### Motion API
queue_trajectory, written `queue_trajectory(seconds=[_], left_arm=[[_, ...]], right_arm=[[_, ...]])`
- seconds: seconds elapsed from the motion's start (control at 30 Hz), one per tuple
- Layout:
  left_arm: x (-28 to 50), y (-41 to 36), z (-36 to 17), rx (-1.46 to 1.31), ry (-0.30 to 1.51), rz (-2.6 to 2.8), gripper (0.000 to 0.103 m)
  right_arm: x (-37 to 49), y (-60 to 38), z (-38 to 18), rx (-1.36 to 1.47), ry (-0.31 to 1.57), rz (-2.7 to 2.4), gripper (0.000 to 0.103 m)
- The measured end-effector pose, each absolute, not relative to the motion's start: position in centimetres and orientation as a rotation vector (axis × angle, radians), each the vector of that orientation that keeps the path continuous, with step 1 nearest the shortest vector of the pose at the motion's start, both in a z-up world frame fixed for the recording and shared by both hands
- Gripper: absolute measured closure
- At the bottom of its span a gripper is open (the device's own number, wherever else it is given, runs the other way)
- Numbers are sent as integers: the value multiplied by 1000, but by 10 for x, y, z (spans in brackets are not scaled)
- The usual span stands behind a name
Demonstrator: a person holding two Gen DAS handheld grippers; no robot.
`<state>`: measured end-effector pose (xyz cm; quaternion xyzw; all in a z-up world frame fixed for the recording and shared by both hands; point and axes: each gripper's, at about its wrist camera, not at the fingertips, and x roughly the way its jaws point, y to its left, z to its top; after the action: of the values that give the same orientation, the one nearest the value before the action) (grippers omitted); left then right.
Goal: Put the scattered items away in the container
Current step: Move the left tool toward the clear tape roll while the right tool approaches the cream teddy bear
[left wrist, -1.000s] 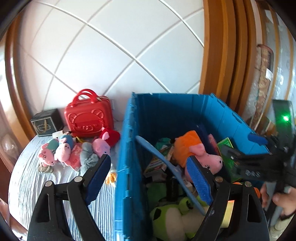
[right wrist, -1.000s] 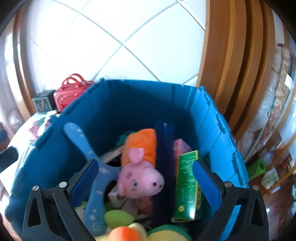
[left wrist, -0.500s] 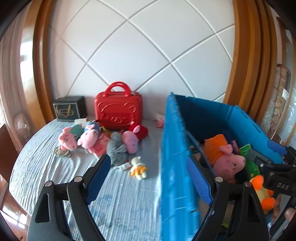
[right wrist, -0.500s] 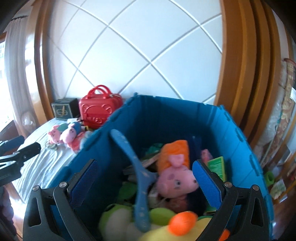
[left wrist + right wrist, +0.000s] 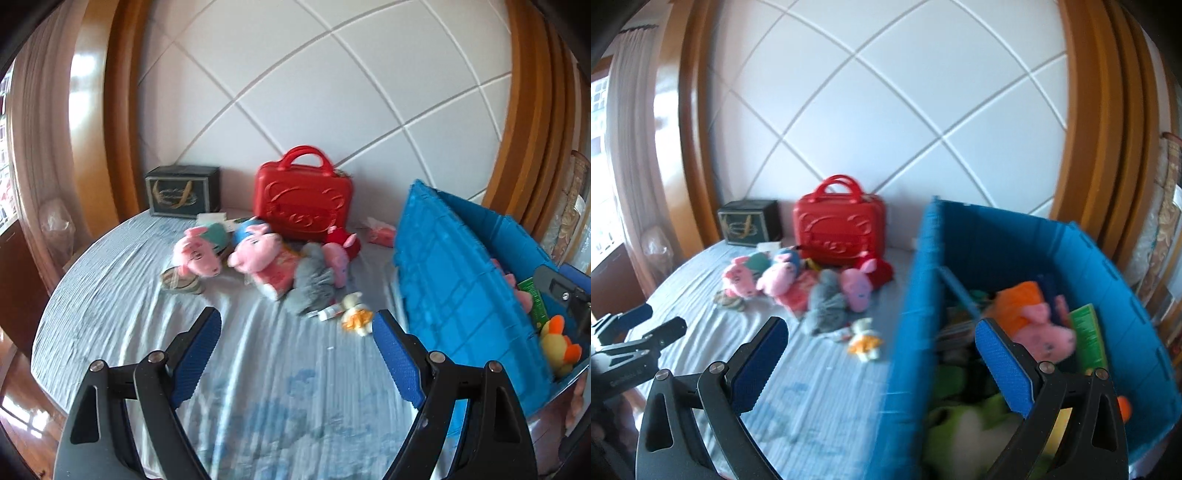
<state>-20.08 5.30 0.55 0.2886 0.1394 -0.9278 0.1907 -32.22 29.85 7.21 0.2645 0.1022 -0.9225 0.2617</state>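
Bed (image 5: 122, 295): pale blue sheet, finely ribbed and creased, with a quilted white headboard (image 5: 332, 92) in a glossy wood frame behind it.

Container: we record a rigid blue plastic crate (image 5: 454, 291), ribbed in squares outside and open on top, standing on the right side of the bed. From the right wrist its long axis runs away from us toward the headboard. Inside it lie a soft pink pig plush in orange (image 5: 1038, 325), a green carton (image 5: 1087, 339) on edge, a slim blue handle (image 5: 956, 288) leaning on the near wall, and blurred green plush low down.

Scattered items, all left of the crate: two pink pig plushes (image 5: 199, 254) and (image 5: 258, 251) with snouts toward us, a grey fuzzy toy (image 5: 310, 280), a pig in red (image 5: 341, 251) facing the crate, a small white-and-orange toy (image 5: 356, 314) and a small tube (image 5: 330, 313) just beside it.

Other stock: a hard red moulded case (image 5: 303, 203) with an arched handle, upright at the headboard; a dark box (image 5: 183, 192) with gold print left of it.

Left gripper (image 5: 297, 354): its blue textured pads spread wide with nothing between them, above bare sheet. Right gripper (image 5: 879, 365): likewise spread and empty, straddling the crate's near wall.

Change: one second earlier both cameras looked down into the crate; both now face left onto the bed, where the toys lie as before.
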Motion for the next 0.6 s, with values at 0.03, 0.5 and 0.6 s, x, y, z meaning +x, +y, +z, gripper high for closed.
queue_trajectory(seconds=[0.03, 0.5, 0.6], left_arm=[[-192, 39, 1, 810, 399, -2600, 19], [-153, -84, -92, 990, 536, -2443, 19], [-163, -92, -111, 1060, 570, -2408, 19]], right_arm=[[-313, 283, 69, 715, 275, -2485, 0], [-287, 187, -20, 929, 319, -2379, 0], [-309, 178, -60, 1050, 333, -2337, 0]])
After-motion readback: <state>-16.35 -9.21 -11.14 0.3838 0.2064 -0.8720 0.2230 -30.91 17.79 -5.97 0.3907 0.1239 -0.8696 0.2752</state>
